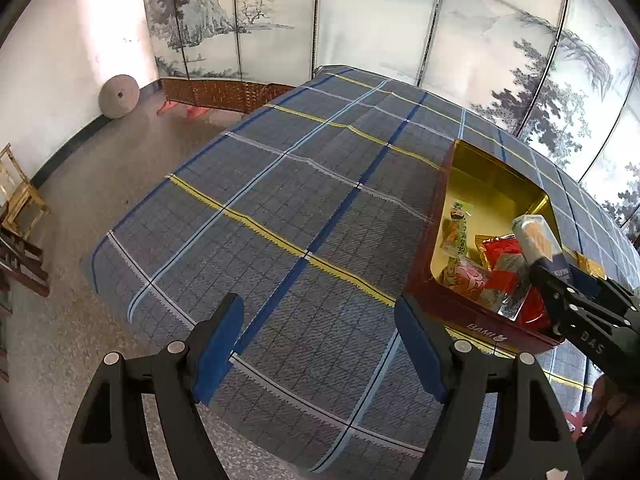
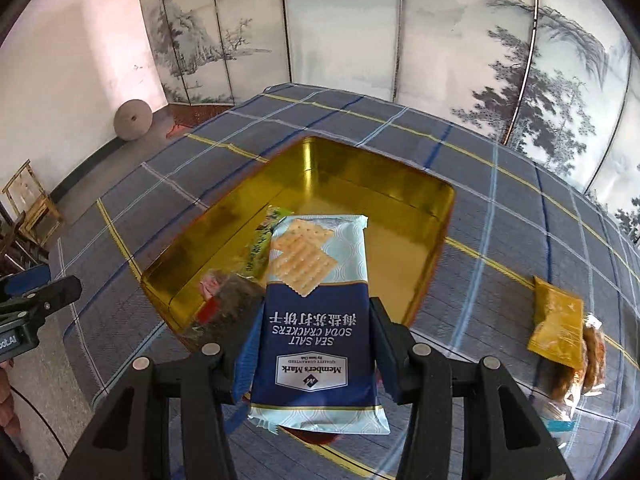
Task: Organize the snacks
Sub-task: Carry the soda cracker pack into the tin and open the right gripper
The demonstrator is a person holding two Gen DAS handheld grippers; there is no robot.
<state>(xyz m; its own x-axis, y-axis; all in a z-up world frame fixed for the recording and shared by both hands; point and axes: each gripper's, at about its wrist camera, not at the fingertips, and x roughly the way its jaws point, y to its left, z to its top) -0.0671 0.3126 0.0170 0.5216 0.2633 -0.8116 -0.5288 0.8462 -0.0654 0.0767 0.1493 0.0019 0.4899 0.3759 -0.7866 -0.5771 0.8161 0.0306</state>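
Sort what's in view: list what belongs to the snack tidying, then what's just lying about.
Job: tin; soda crackers pack in right gripper; snacks in tin; yellow packet and biscuit bag on tablecloth; left gripper.
Lying about: folding screen; stone wheel; wooden chair.

The left camera looks down over the checked table, with the tin at its right. The right camera looks down into the tin from close. Both see the folding screen.

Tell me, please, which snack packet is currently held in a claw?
The blue sea salt soda crackers packet, clamped in the right claw above the gold tin; the others lie in the tin or on the cloth.
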